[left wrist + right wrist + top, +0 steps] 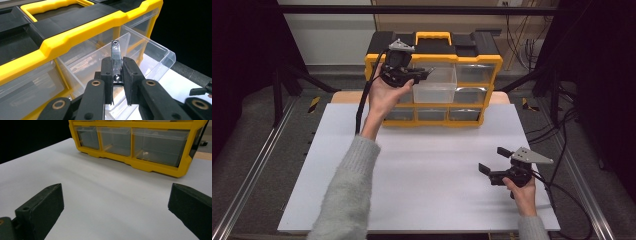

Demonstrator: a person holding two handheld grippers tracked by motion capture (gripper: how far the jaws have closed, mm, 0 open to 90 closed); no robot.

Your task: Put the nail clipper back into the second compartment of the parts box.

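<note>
Above the pulled-out clear drawer (140, 57) of the yellow-and-black organiser (433, 80), the left gripper (117, 82) pinched a small metal piece (115, 56), silvery, narrow and ridged, with a round hole at its upper end; it stood upright between the black jaws. Its exact kind could not be told. The organiser sat at the far edge of a white tabletop (422, 170), with dark curtains, grey floor and cables around. The right gripper (492, 162) rested low over the near right of the table, jaws spread wide with nothing between them. From the high view the metal piece was too small to make out; the left gripper view showed it plainly, and the right gripper view showed the organiser's bottom drawers (130, 142) shut.
</note>
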